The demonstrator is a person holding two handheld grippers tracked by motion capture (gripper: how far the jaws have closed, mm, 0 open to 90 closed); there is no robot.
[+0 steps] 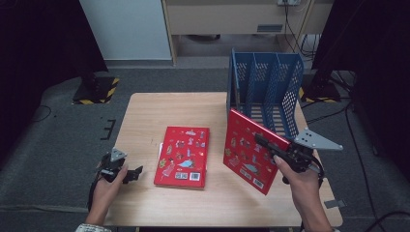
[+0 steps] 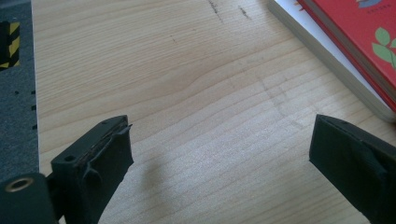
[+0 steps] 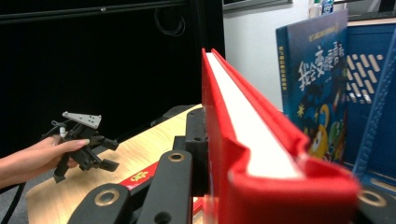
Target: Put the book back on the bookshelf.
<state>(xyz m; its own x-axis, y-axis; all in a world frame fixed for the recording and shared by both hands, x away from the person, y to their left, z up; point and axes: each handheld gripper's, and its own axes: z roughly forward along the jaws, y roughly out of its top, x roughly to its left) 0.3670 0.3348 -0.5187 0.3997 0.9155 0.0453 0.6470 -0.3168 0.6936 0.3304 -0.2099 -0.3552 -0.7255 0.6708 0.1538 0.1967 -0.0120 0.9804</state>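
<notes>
Clamped in the right gripper [image 1: 270, 145] and tilted above the table [image 1: 145, 121], just before the blue rack [image 1: 270, 82]: a red book [image 1: 249, 150]; spread wide and empty beside the flat red book [image 1: 183, 155]: the left gripper [image 1: 126, 173].

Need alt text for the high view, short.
A person's right tongs hold a red book upright by its top edge, in front of a blue file rack on a wooden table. A second red book lies flat mid-table; the left tongs rest open near the front left edge.
</notes>
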